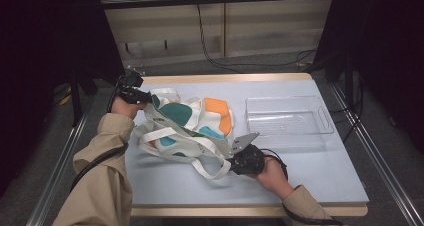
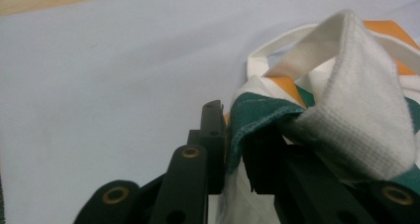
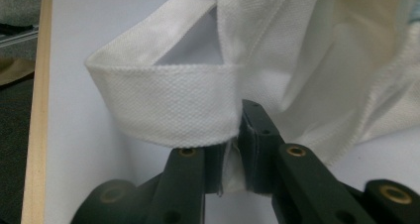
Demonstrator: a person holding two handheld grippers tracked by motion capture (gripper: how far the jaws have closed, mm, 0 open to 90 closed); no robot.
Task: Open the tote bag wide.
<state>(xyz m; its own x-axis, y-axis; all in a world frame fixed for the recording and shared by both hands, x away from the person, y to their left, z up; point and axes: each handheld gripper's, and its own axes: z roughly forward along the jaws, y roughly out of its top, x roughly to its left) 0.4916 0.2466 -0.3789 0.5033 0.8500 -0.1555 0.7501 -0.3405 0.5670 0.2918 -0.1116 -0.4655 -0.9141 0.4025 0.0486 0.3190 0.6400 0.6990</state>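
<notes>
Left gripper, seen from the high view, bites the far left edge of a tote bag lying on a pale blue table. Its hand comes in from a tan sleeve at the table's left side. Nearer the front edge, the right gripper clamps the bag's near right side where a white strap loops out onto the table. The bag is white with teal and orange patches and lies crumpled between the two grippers, left of the table's middle. A clear tray sits to the right of the bag, apart from it, with nothing visible inside.

From the left gripper view, the two black jaws are pressed together on a teal-edged fold of the bag. A white strap arches just beside and above the right-hand jaw, and an orange patch shows behind it. Bare table fills the left of the view, with a strip of wooden rim at the top.

From the right gripper view, the jaws are closed on white cloth of the bag, pinched thin between them. A strap curls into a loop to the left, its lower edge touching the jaws. Table shows beneath, with its wooden rim at the far left.
</notes>
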